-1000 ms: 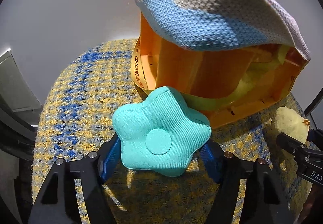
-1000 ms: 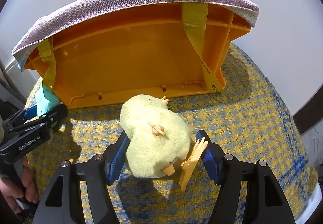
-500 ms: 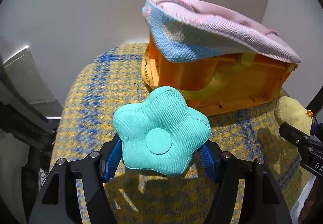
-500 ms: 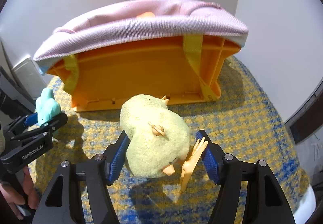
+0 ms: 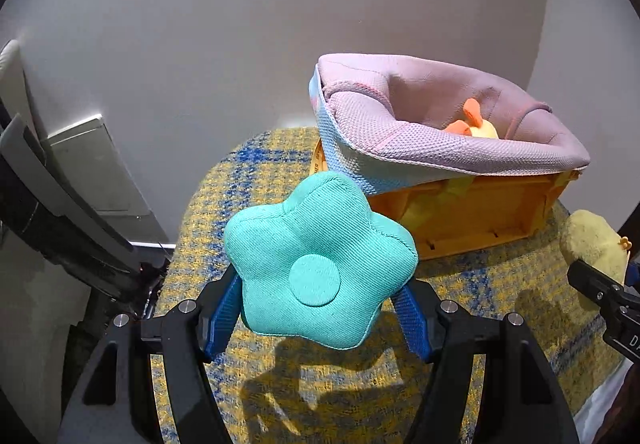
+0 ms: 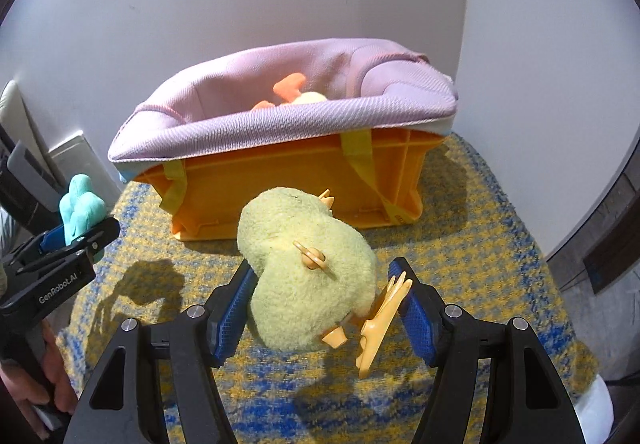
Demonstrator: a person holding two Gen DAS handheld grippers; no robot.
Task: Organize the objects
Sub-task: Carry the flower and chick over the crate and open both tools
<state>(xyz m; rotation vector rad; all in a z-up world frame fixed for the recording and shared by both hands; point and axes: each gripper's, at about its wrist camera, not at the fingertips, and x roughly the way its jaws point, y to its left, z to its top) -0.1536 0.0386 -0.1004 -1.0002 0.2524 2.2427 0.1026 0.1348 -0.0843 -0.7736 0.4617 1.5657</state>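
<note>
My left gripper [image 5: 320, 308] is shut on a teal star-shaped cushion [image 5: 320, 260] and holds it above the seat, near the left end of an orange crate [image 5: 472, 219] lined with a pink fabric bag [image 5: 400, 147]. My right gripper [image 6: 326, 308] is shut on a yellow plush duck [image 6: 308, 272], in front of the crate [image 6: 296, 187] and below its rim. A yellow and orange plush toy [image 6: 296, 95] lies inside the bag [image 6: 288, 123]. The left gripper with the cushion [image 6: 80, 207] shows at the left of the right wrist view.
The crate stands on a round seat with yellow and blue woven fabric [image 6: 480, 244], against a white wall. Grey furniture [image 5: 60, 203] stands to the left of the seat. The seat drops away on all sides.
Both grippers have risen with their toys. The crate now sits lower in both views and the bag's inside shows, with the toy in it.
</note>
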